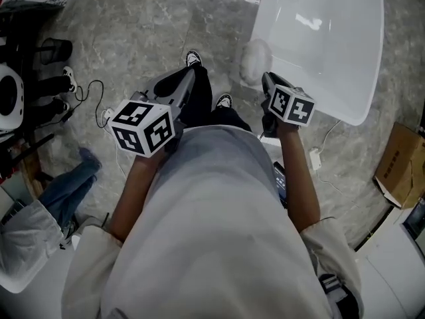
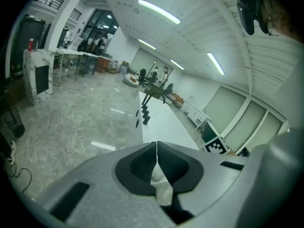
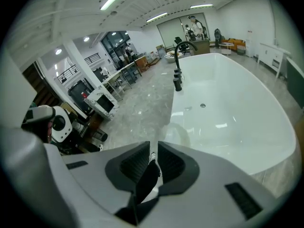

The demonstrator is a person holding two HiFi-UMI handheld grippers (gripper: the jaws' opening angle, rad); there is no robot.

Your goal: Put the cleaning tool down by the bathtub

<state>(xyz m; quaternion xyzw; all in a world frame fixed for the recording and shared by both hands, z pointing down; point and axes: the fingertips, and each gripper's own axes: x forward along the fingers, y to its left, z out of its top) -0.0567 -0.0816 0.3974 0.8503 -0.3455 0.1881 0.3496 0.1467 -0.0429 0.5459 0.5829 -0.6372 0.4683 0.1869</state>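
Well, my right claw [image 3: 154, 148] is released. Its jaws stand a slim slit apart with nothing pinched in them, and through the slit I see only the person's dark trouser leg [image 3: 146, 180]. The cleaning tool [image 1: 254, 58], a pale fluffy blur, sits just ahead of that claw's tips, close against the outer side of the white bathtub [image 1: 345, 78]. I cannot tell whether it rests on the grey floor [image 1: 146, 32]. The bathtub stretches ahead and to the right of this claw. My left claw [image 2: 156, 146] is clenched with its tips touching, and it is empty. It is well to the left of the tool.
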